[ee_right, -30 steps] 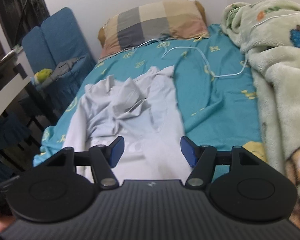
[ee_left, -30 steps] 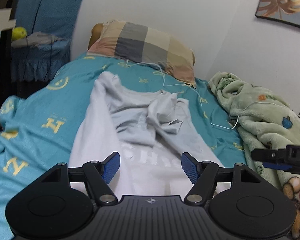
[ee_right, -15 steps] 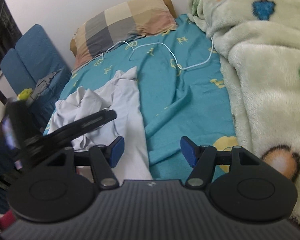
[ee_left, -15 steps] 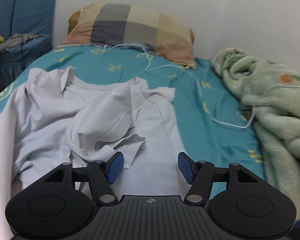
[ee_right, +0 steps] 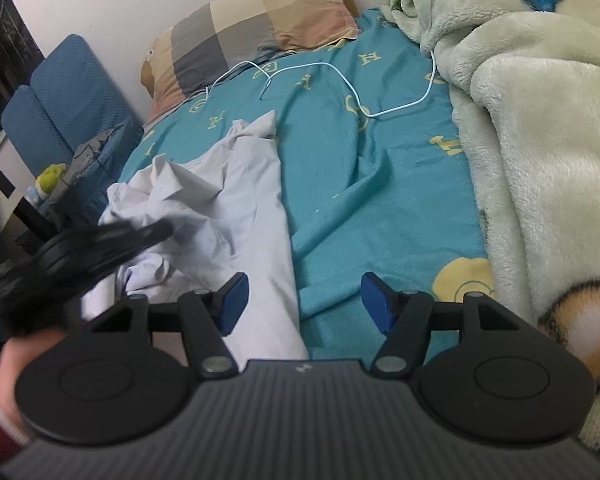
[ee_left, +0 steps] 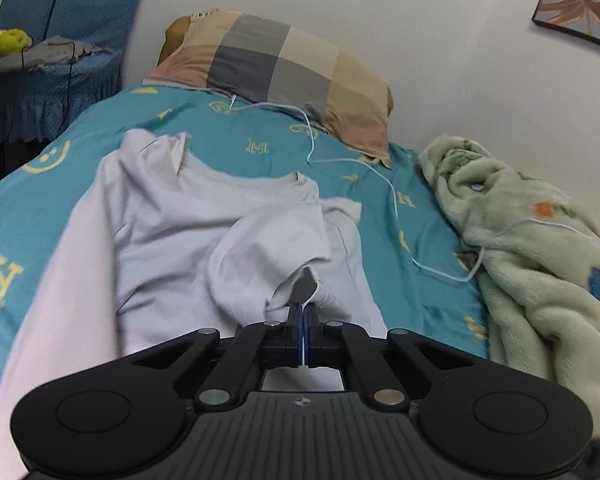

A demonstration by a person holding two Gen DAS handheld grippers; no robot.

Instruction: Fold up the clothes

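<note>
where the blue chair (ee_left: 56, 92) stands at far left with a yellow-green toy (ee_left: 8, 42) on its seat, the teal bed sheet (ee_left: 40, 200) begins. rumpled white shirt (ee_left: 172, 236) lies mid-bed, collar toward the checked pillow (ee_left: 276, 68). left claw (ee_left: 303, 312) has just been closing and now pinches a sleeve hem of the shirt, pads pressed together on the cloth. a white cable (ee_left: 380, 176) trails from pillow across the sheet to the green fleece blanket (ee_left: 540, 260) heaped along the right edge. right claw (ee_right: 304, 300) spread, nothing between its pads, over the shirt's right edge and bare sheet. blurred hand (ee_right: 4, 364) at lower left in right view.
</note>
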